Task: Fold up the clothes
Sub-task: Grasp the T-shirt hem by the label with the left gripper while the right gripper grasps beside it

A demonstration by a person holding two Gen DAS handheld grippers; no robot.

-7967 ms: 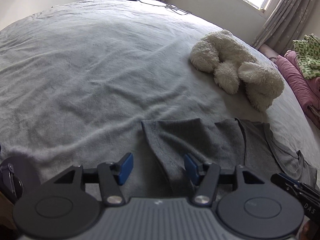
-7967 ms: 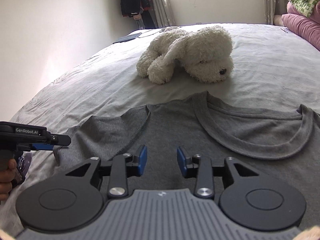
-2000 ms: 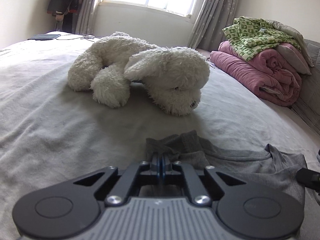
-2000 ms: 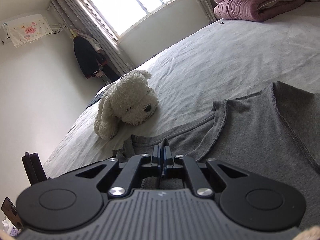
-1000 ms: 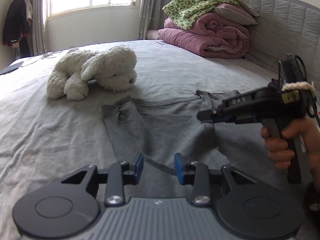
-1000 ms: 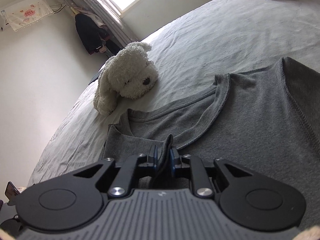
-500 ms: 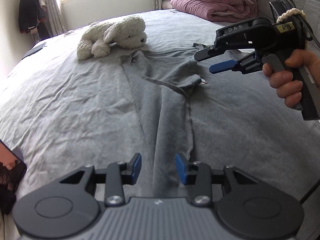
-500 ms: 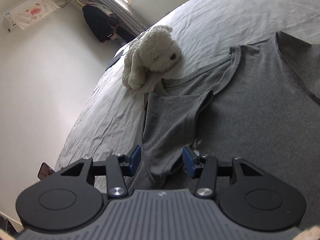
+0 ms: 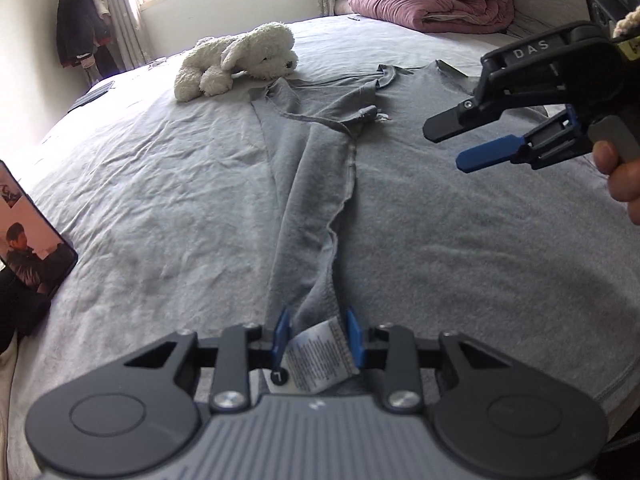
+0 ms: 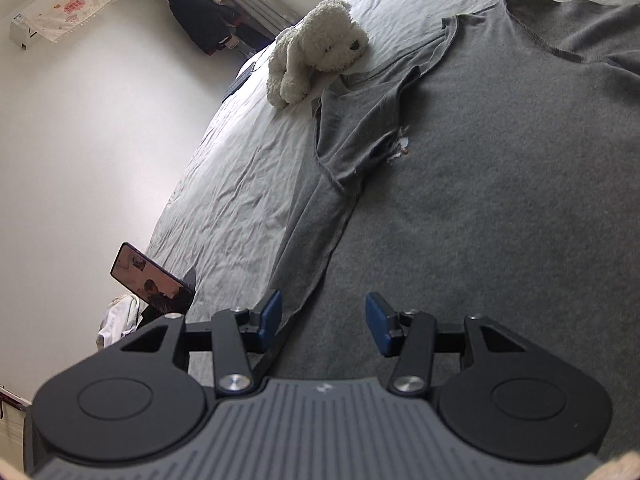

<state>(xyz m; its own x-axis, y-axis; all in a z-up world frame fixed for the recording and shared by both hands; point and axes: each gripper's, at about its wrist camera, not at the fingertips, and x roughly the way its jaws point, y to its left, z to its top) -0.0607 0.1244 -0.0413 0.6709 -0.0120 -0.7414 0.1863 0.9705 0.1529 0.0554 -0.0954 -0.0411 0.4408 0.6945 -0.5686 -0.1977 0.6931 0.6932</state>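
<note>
A grey T-shirt [image 9: 460, 260] [image 10: 500, 160] lies spread on the bed, its left side and sleeve folded inward in a long strip. My left gripper [image 9: 317, 336] is low at the near end of that strip. Its jaws are closing, with the bunched hem and a white care label [image 9: 316, 364] between the blue pads [image 9: 354, 336], which do not visibly pinch it. My right gripper [image 10: 322, 318] [image 9: 444, 148] hovers open over the shirt's body with nothing between its fingers. The folded edge runs under its left finger.
A white plush dog [image 9: 240, 56] [image 10: 316, 48] lies just beyond the shirt's collar. A phone [image 9: 28, 240] [image 10: 152, 280] is propped at the bed's left edge. Pink quilts [image 9: 432, 0] are stacked at the far right, and dark clothes [image 9: 80, 36] hang by the window.
Both grippers have drawn back from the collar end toward the hem. The right one let go of the folded sleeve and opened. The left one's jaws have narrowed around the hem.
</note>
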